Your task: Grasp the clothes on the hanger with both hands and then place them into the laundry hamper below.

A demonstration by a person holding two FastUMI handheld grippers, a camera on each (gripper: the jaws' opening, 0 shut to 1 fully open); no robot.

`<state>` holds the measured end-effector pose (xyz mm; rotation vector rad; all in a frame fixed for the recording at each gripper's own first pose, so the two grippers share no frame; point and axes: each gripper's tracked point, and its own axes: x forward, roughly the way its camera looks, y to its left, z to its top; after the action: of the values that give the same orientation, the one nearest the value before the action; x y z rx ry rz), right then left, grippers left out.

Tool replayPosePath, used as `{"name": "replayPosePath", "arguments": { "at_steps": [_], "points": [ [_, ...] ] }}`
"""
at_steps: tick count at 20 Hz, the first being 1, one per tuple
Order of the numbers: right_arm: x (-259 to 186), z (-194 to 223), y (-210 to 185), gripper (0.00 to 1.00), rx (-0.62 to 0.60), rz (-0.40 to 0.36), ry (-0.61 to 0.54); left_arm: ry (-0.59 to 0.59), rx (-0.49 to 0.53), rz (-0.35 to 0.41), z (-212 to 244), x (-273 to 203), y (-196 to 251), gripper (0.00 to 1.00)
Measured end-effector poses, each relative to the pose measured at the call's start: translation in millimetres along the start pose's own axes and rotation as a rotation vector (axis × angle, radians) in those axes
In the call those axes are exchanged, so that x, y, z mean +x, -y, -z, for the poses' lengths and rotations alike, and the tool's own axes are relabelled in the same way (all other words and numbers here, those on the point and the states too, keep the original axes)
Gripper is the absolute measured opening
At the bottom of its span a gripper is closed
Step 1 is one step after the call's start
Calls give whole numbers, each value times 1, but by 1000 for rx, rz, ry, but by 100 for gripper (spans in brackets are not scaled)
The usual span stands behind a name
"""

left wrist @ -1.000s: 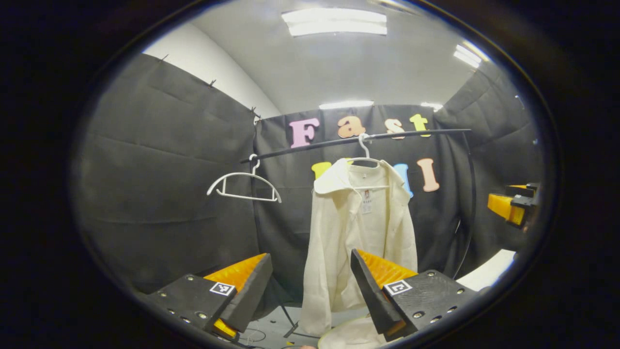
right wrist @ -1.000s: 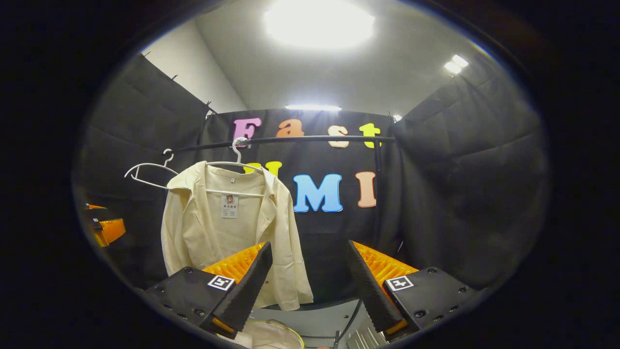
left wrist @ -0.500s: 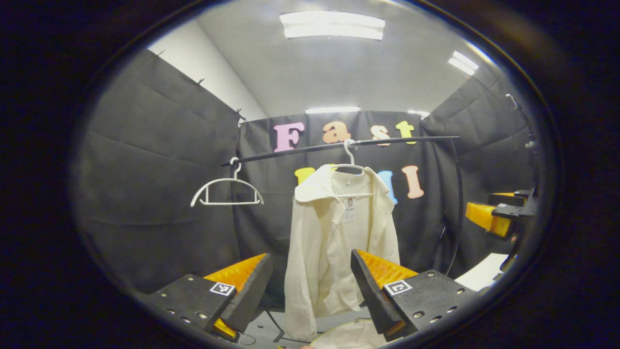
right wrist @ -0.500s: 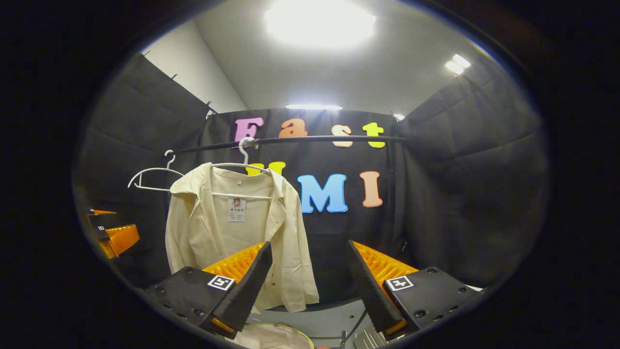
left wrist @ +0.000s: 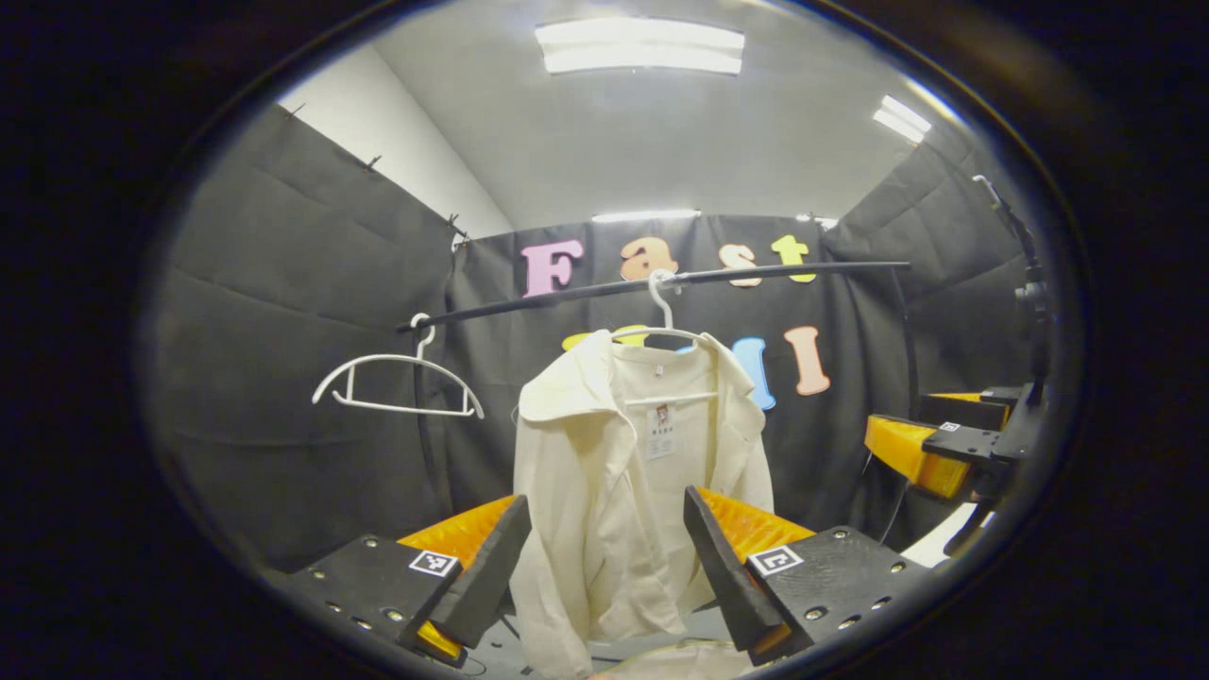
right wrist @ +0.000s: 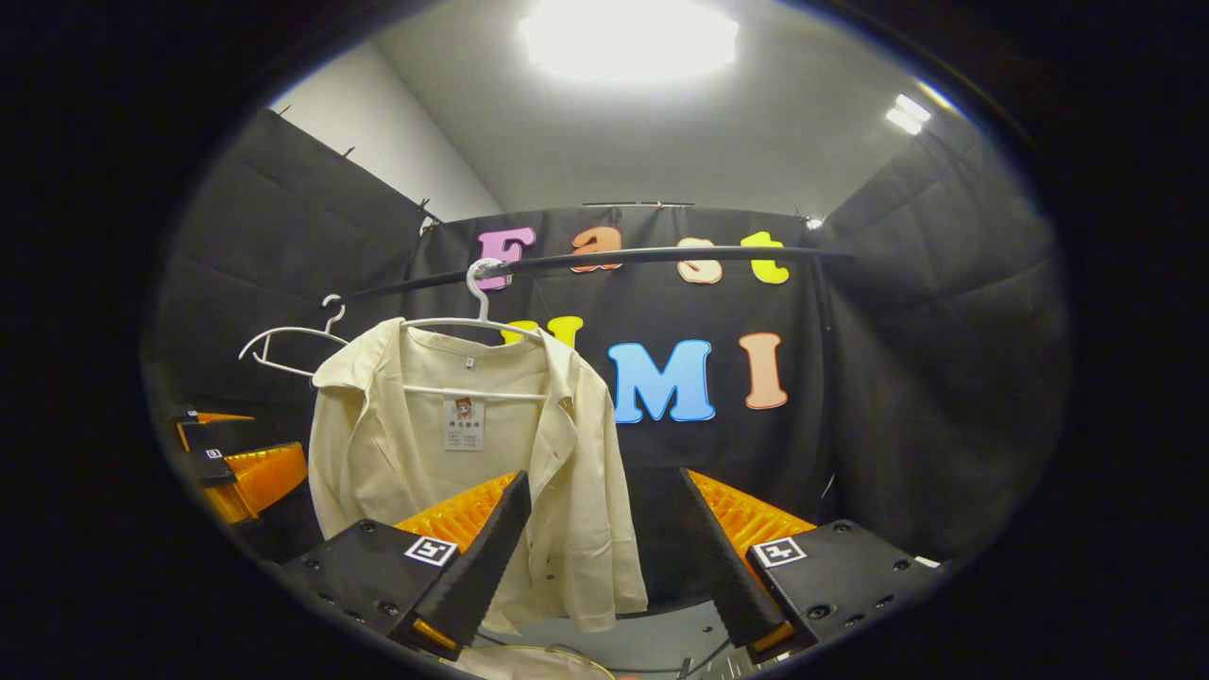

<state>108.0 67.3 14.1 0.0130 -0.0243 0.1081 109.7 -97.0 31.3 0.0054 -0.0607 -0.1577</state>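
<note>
On the rail (left wrist: 661, 281), cream shirt (left wrist: 623, 472) on a hanger (right wrist: 472, 326) — both claws spread wide, empty, spare hanger (left wrist: 397, 382) beside.

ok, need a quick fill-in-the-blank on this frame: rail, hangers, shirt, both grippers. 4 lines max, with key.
1. The cream collared shirt hangs on a white ____ hooked over the black rail.
2. Beside it, the second white hanger is ____.
3. The left gripper has its jaws ____, nothing between them.
4. The right gripper is holding ____.

Missing words: hanger; empty; open; nothing
</note>
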Motion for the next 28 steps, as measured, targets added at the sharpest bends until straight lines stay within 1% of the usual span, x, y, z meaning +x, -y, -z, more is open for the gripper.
{"name": "replayPosePath", "arguments": {
  "at_steps": [7,12,15,20,24,27,28],
  "points": [
    [73,13,-3,98,22,-90,-23,-36,11,-67,15,70,12,94],
    [118,26,-15,98,50,-148,-45,-47,36,-105,22,107,15,94],
    [146,31,-25,98,60,-180,-48,-51,38,-126,23,125,17,94],
    [183,35,-42,97,60,-215,-42,-58,-22,-187,25,144,15,95],
    [208,44,-58,98,53,-234,-49,-69,9,-237,29,158,13,95],
    [220,59,-68,98,56,-248,-92,-89,44,-274,34,164,12,95],
    [223,62,-70,98,54,-251,-100,-102,52,-274,36,167,13,95]
  ]
}}
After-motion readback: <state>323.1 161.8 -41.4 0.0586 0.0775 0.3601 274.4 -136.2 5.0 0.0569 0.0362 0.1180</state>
